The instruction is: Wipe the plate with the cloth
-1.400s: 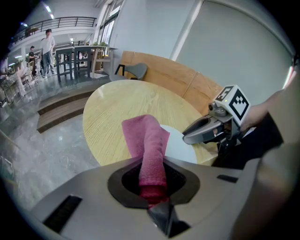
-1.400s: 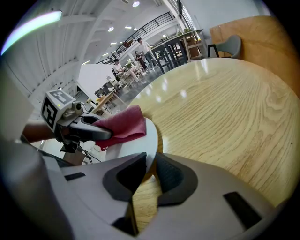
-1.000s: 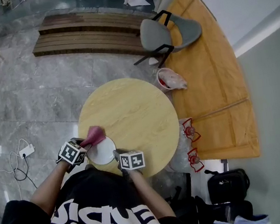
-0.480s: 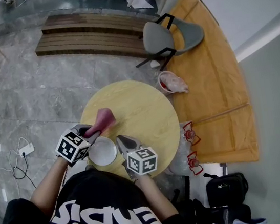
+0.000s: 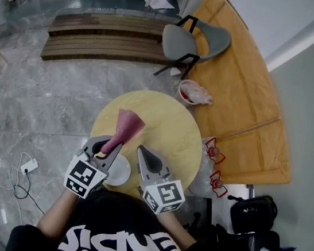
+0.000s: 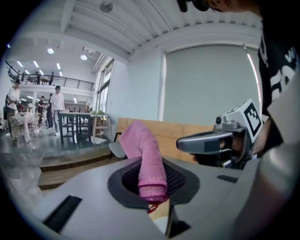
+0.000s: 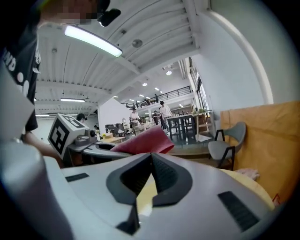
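Note:
My left gripper (image 5: 109, 146) is shut on a pink cloth (image 5: 127, 125), which sticks out past the jaws above the round wooden table (image 5: 165, 121). In the left gripper view the cloth (image 6: 149, 168) is pinched between the jaws and rises in a folded roll. A white plate (image 5: 119, 172) lies at the table's near edge, partly hidden under the left gripper. My right gripper (image 5: 142, 151) hovers just right of the plate, its jaws together with nothing between them. The right gripper view shows the cloth (image 7: 145, 140) and the left gripper (image 7: 89, 140) off to its left.
A grey chair (image 5: 191, 39) stands beyond the table, with a red-rimmed bucket (image 5: 193, 93) holding a bag beside the table's far right edge. A wooden bench (image 5: 103, 34) lies further back. Orange boards (image 5: 239, 93) cover the floor on the right. A power strip (image 5: 28, 167) lies on the floor, left.
Both grippers have risen from the table toward the head camera. The cloth has come up off the plate and swung toward the table's middle. The right gripper has left the plate's edge.

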